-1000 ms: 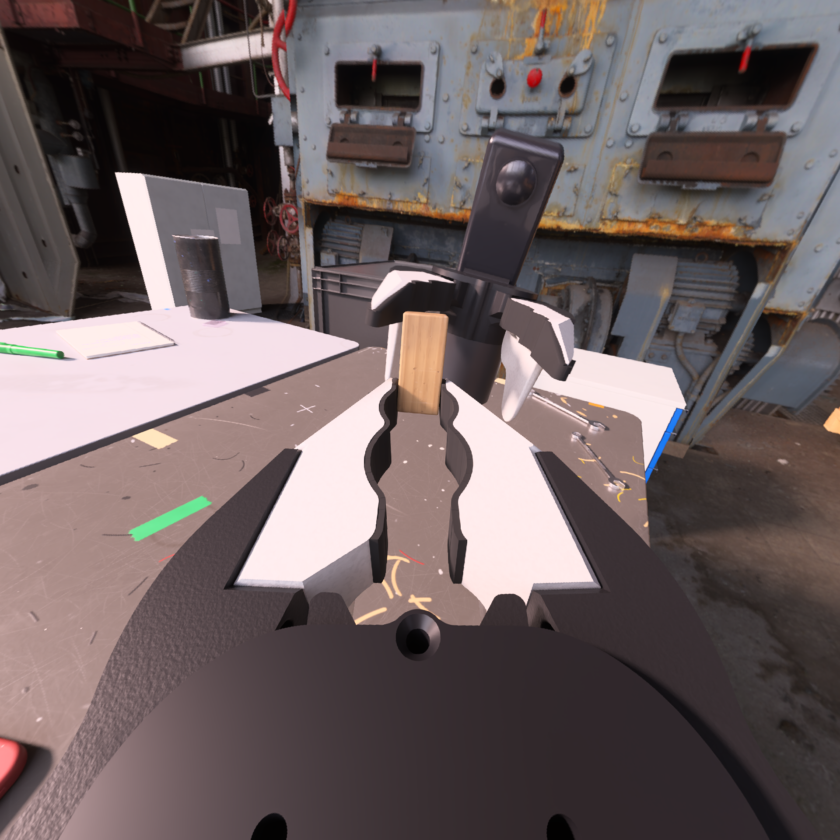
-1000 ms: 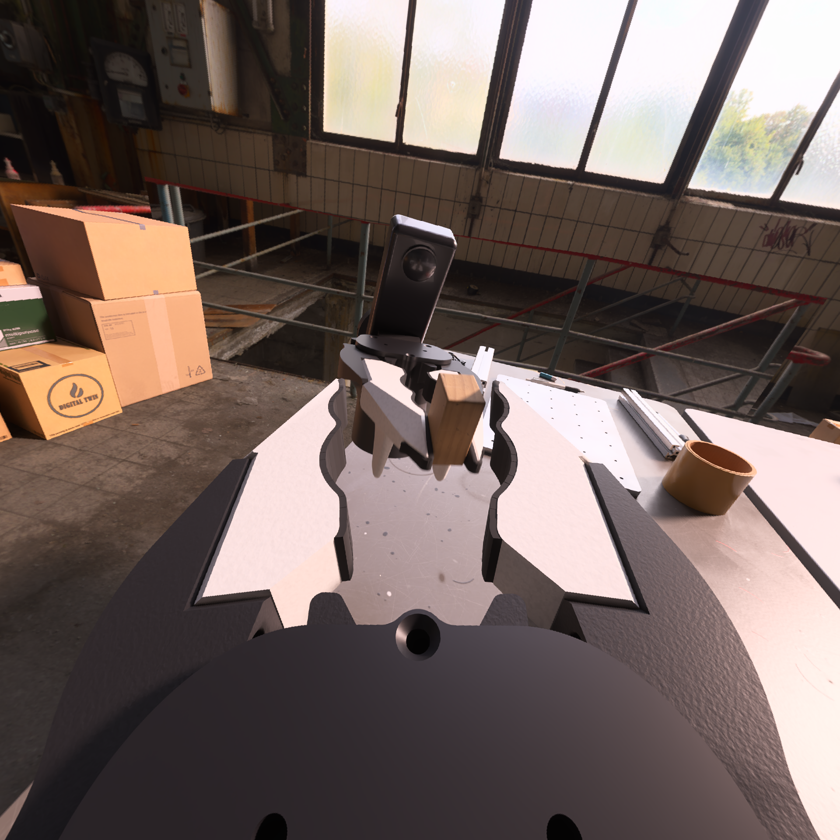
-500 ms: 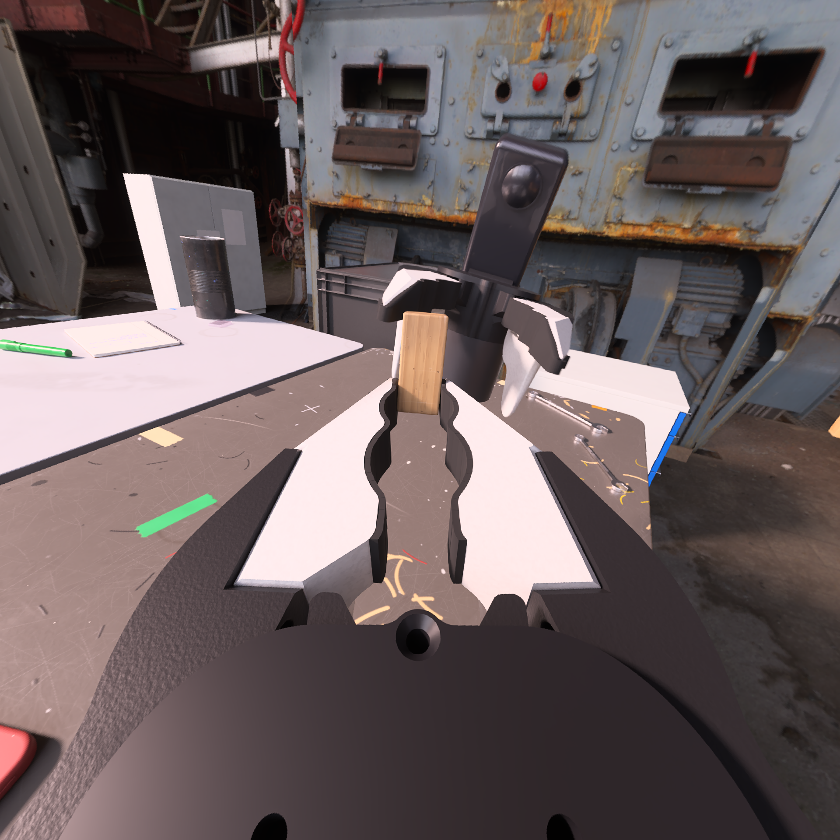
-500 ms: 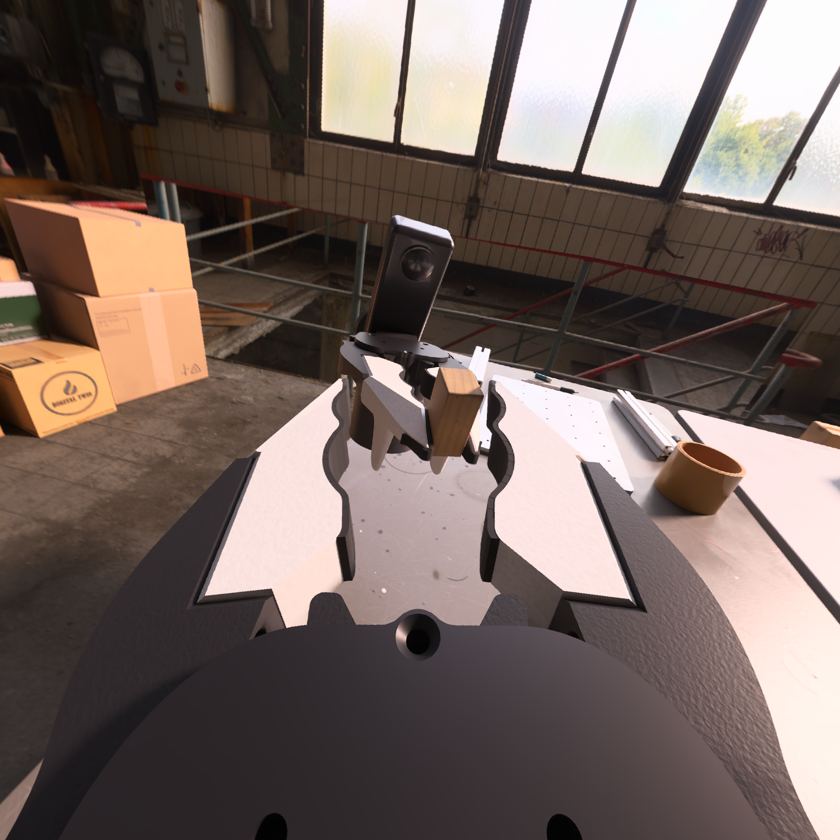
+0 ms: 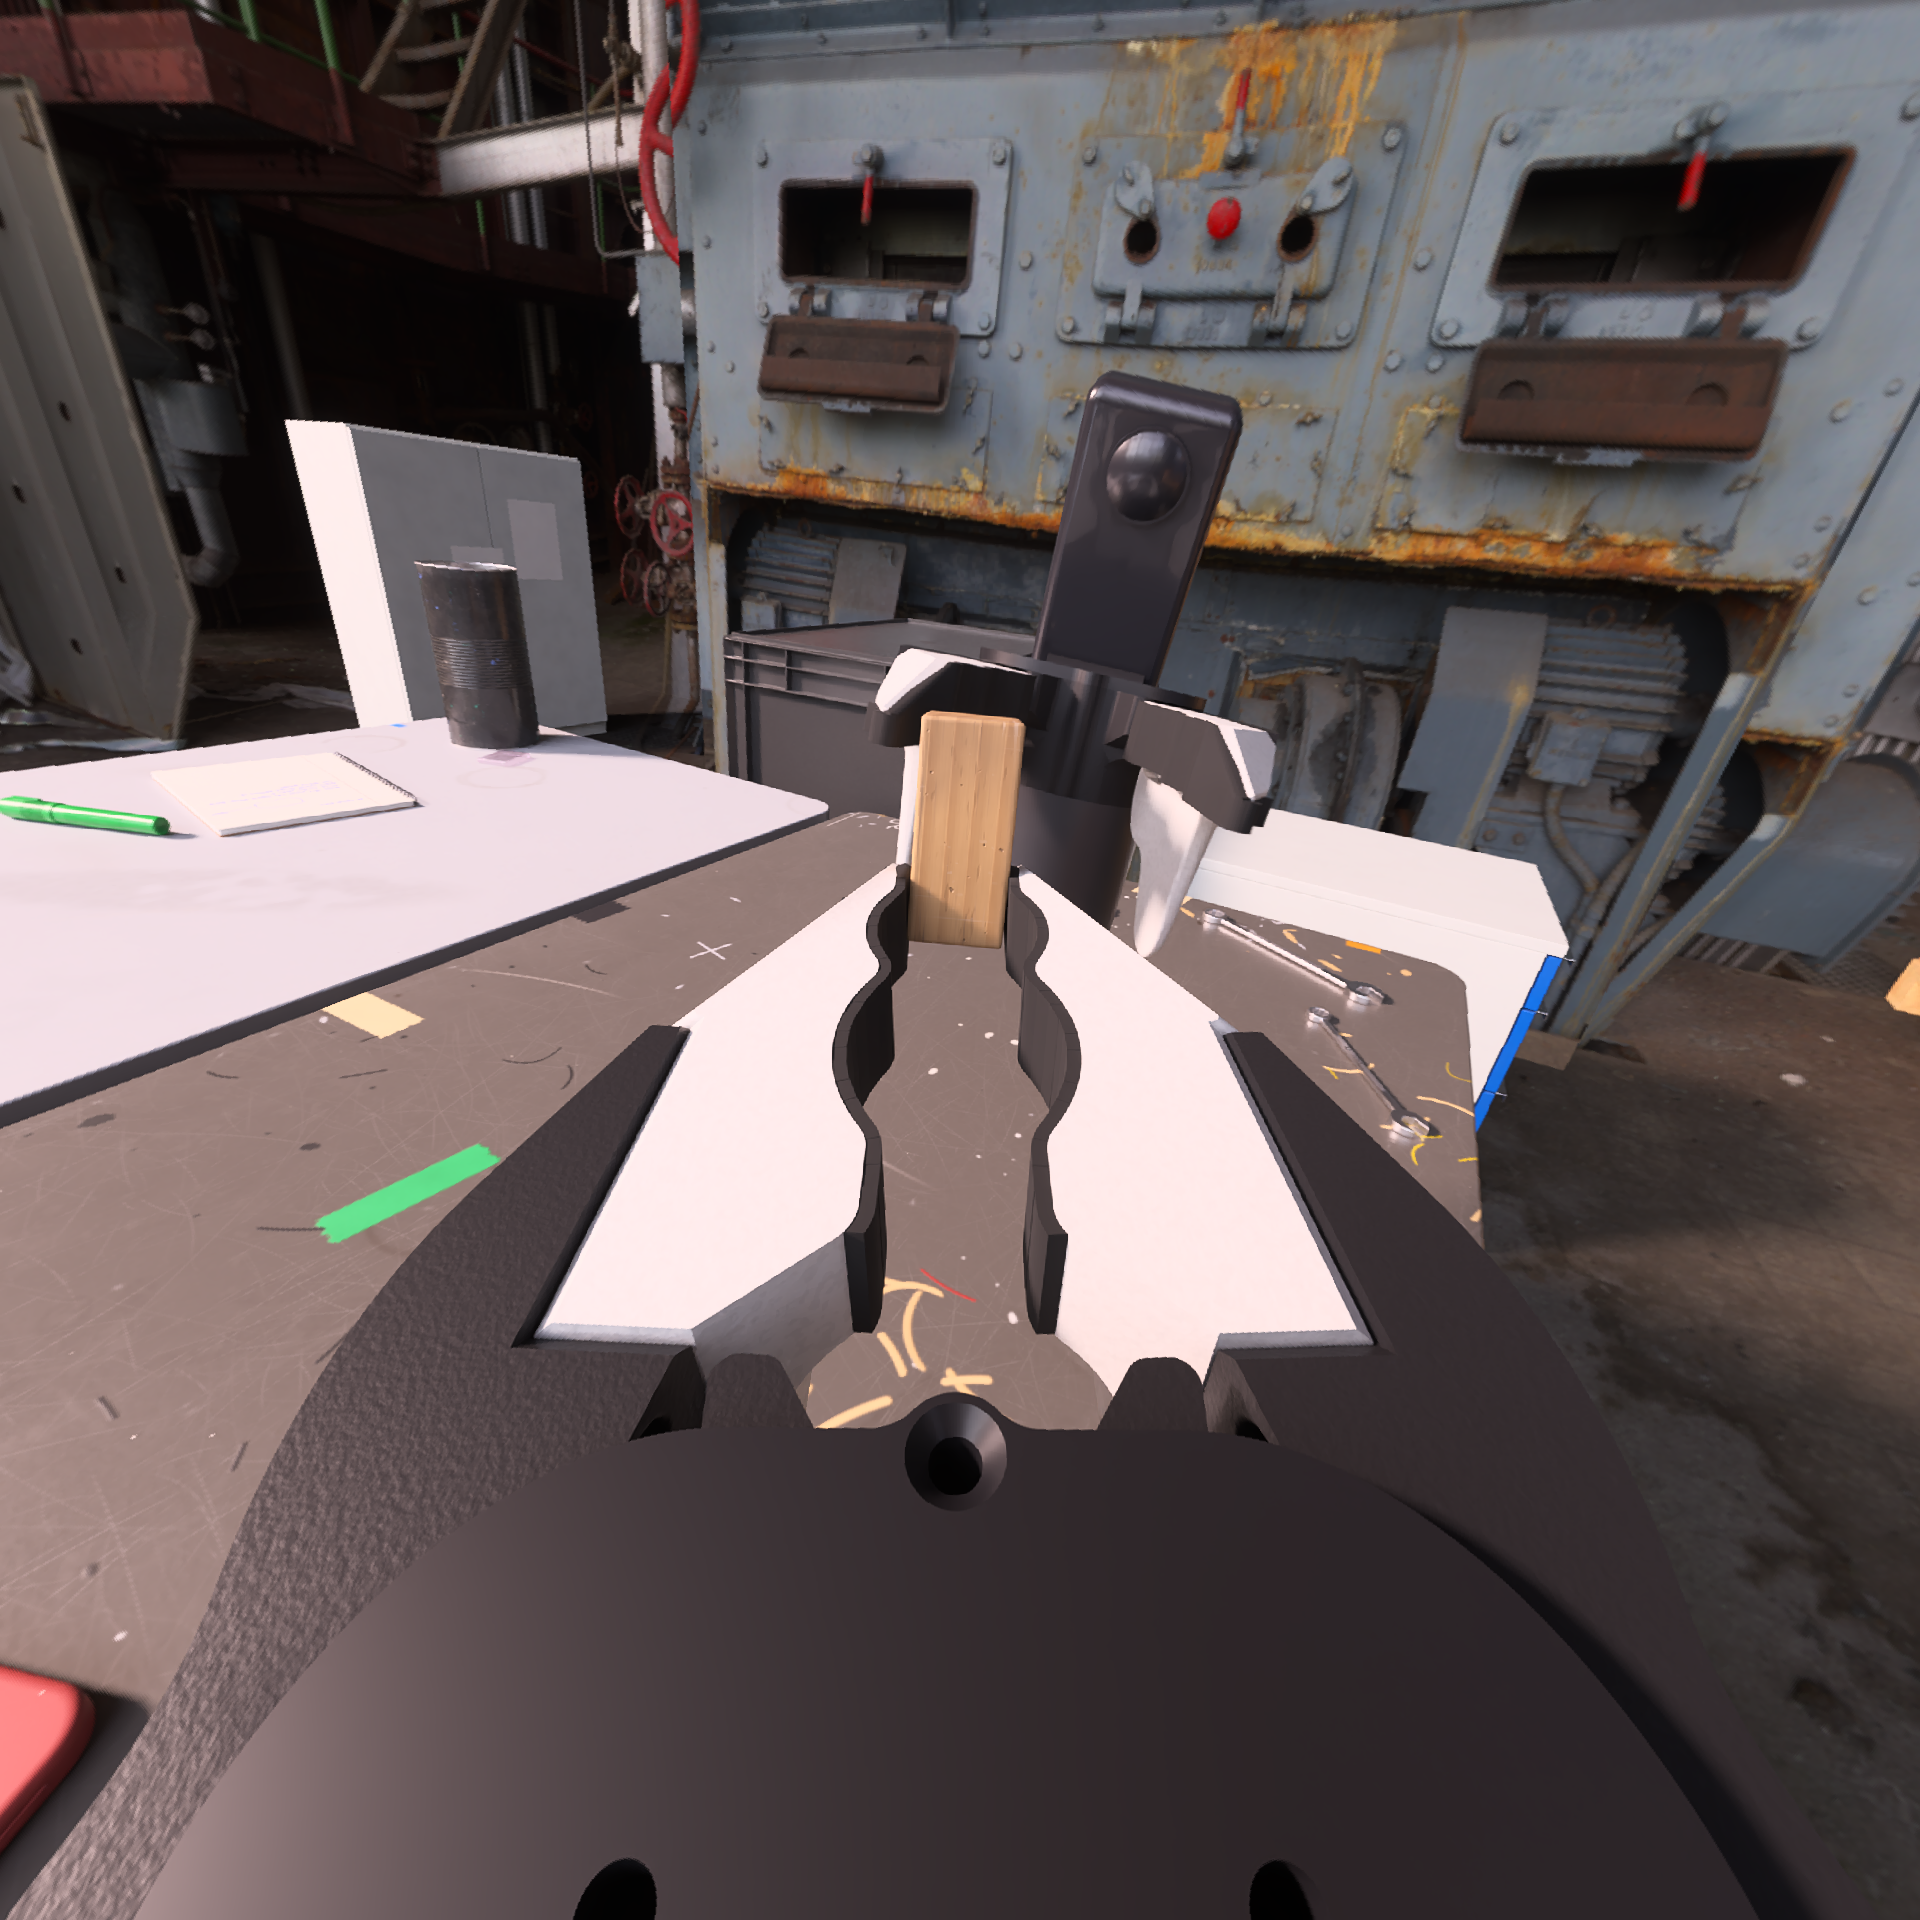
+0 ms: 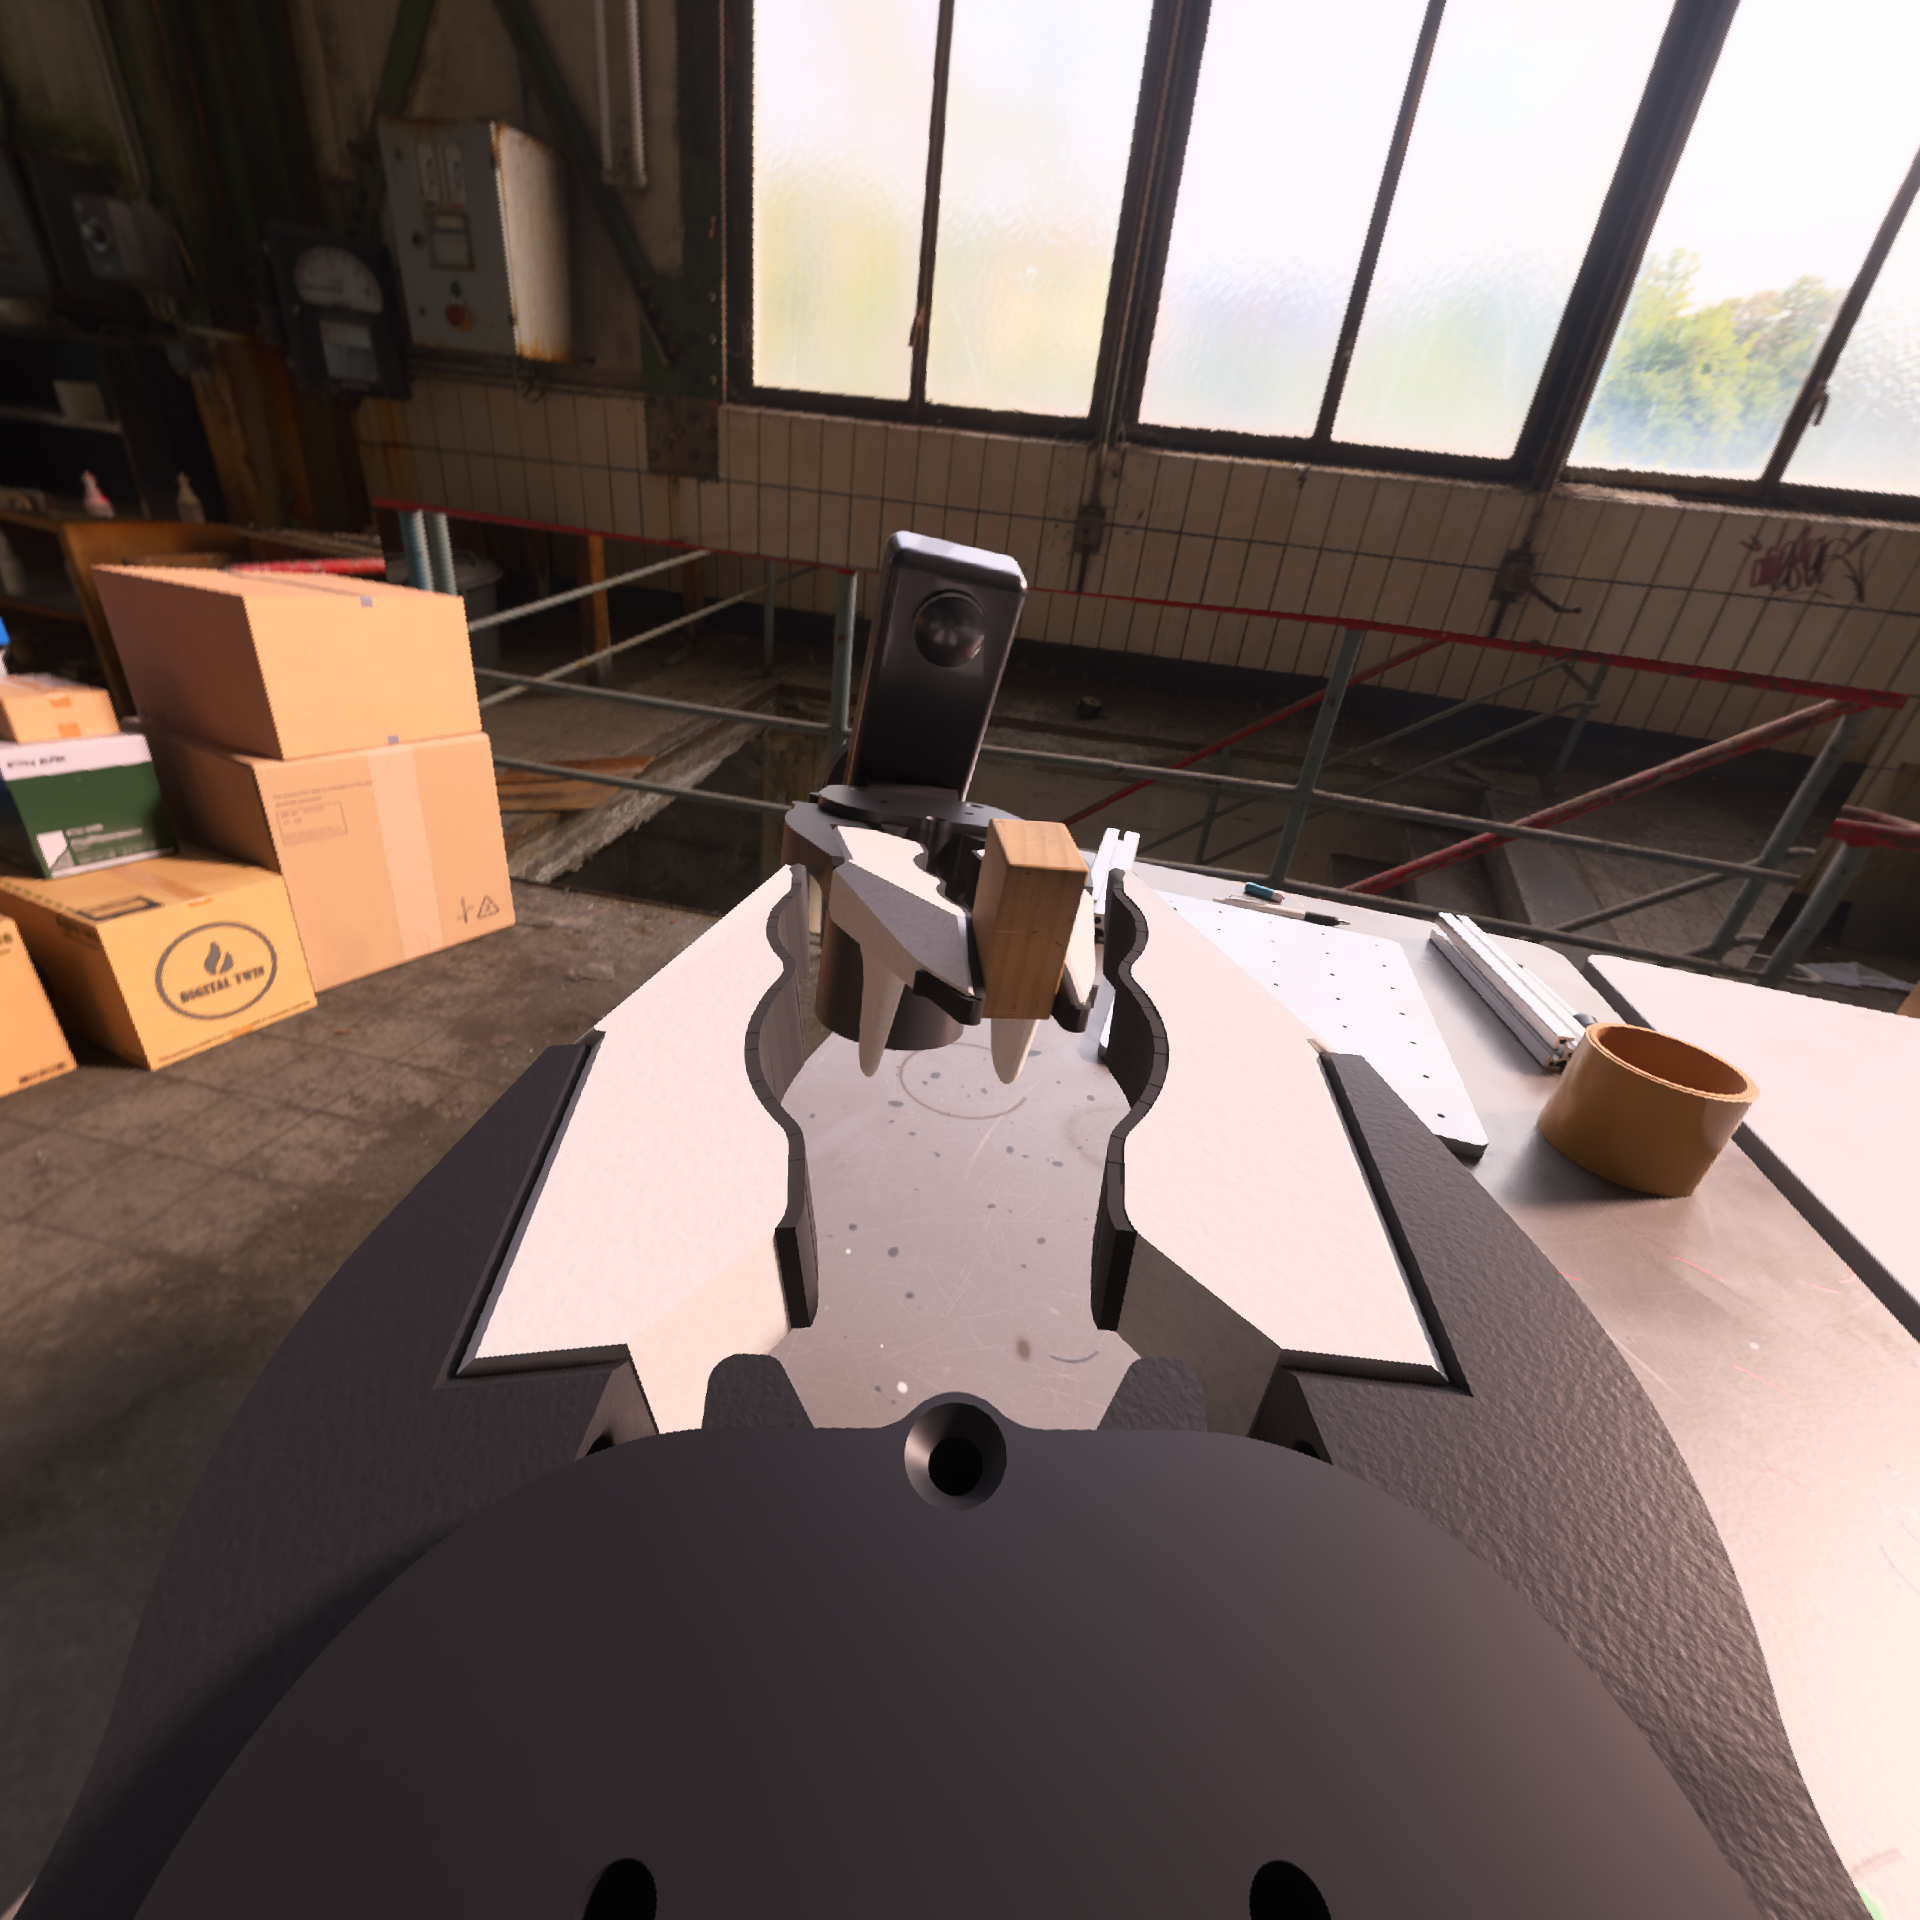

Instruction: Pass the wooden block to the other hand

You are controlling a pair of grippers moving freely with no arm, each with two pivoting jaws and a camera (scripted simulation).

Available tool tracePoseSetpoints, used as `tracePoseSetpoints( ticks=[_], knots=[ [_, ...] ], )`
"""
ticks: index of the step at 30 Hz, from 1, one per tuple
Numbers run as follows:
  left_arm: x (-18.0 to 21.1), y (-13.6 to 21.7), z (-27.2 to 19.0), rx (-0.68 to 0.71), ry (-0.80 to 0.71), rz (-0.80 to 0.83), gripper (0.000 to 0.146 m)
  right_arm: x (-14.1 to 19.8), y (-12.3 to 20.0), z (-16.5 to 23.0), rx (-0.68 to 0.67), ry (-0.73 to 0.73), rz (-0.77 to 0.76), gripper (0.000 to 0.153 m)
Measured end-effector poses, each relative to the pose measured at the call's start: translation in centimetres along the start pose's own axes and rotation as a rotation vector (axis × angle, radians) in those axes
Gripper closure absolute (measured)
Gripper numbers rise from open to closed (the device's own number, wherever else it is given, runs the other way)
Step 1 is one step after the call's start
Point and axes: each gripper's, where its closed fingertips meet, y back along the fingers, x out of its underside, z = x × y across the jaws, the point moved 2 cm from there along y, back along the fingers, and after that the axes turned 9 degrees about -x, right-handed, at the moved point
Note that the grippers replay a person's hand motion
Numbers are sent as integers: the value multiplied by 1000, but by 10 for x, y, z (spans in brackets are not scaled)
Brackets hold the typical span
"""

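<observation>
The wooden block (image 5: pixel 961 831) stands upright, pinched at its lower end between the tips of my left gripper (image 5: pixel 961 899), which is shut on it above the dark worktable (image 5: pixel 520 1091). My right gripper (image 5: pixel 1060 821) faces it from just behind the block, with its jaws wide apart. In the right wrist view the block (image 6: pixel 1029 914) sits between the tips of my open right gripper (image 6: pixel 951 914), close to the right finger (image 6: pixel 1132 966) and not touching either one. The left gripper (image 6: pixel 971 1023) holds it there.
A white tabletop (image 5: pixel 312 914) to the left carries a notebook (image 5: pixel 286 795), a green pen (image 5: pixel 83 816) and a dark metal cylinder (image 5: pixel 478 655). Wrenches (image 5: pixel 1288 956) lie at the far right. A brown tape roll (image 6: pixel 1647 1107) and an aluminium rail (image 6: pixel 1507 987) lie right; cardboard boxes (image 6: pixel 281 665) stand on the floor.
Both views have drifted slightly and the block sits a little higher in the right wrist view. The left gripper stays shut on the block and the right stays open around it.
</observation>
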Motion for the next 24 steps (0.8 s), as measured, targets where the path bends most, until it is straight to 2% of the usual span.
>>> tracePoseSetpoints(
  ticks=[9,15,19,24],
  knots=[
    [6,-5,-6,20,-8,22,129,2,-9,7,1,43,33,89],
    [1,-1,-1,13,16,2,129,-5,-1,2,15,17,-12,96],
    [9,-7,-8,30,-4,33,129,-2,-7,5,7,19,1,89],
    [3,-3,-2,5,-2,10,129,1,-6,6,2,46,41,88]
  ],
)
